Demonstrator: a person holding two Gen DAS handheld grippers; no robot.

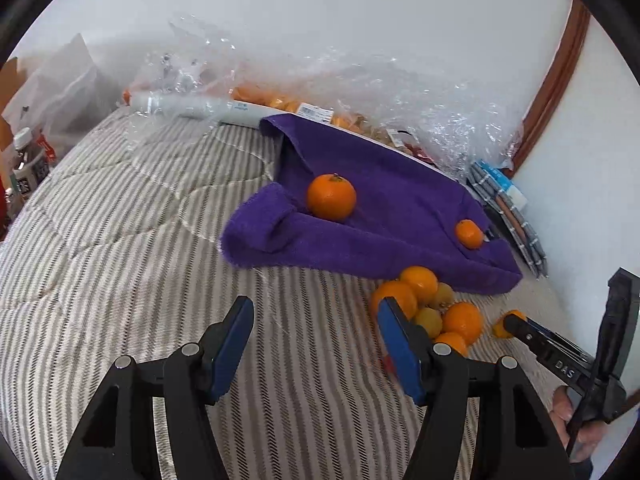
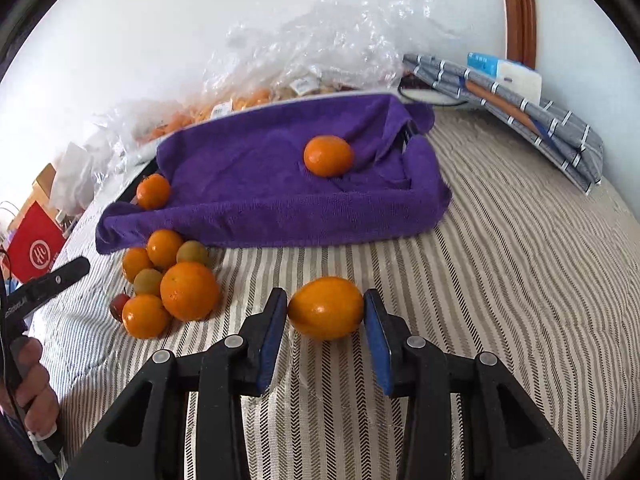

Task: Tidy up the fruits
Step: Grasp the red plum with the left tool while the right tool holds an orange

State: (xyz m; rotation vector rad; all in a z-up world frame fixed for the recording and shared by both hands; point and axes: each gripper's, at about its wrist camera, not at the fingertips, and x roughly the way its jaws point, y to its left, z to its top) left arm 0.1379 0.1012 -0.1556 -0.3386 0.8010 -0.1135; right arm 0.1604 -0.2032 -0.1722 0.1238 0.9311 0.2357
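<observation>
Right wrist view is showing my right hand-held gripper (image 2: 325,312) closing its blue pads on an orange (image 2: 326,307) that is sitting on the striped bedspread (image 2: 500,280), both pads touching its sides. Behind it, a purple towel (image 2: 248,184) is lying with one orange (image 2: 328,156) near its middle and another (image 2: 153,191) at its left edge. A fruit pile (image 2: 168,288) is resting just in front of the towel's left corner. At far left a red bag (image 2: 34,248) is carrying a white circular logo I cannot read. Left wrist view is showing my left hand-held gripper (image 1: 316,320) standing open over bare bedspread, its right pad just beside the pile. I am reading "DAS" on the other tool's arm (image 1: 564,368). Crumpled clear plastic (image 1: 400,92) is lining the wall, and open bedspread is stretching to the right of the held orange.
</observation>
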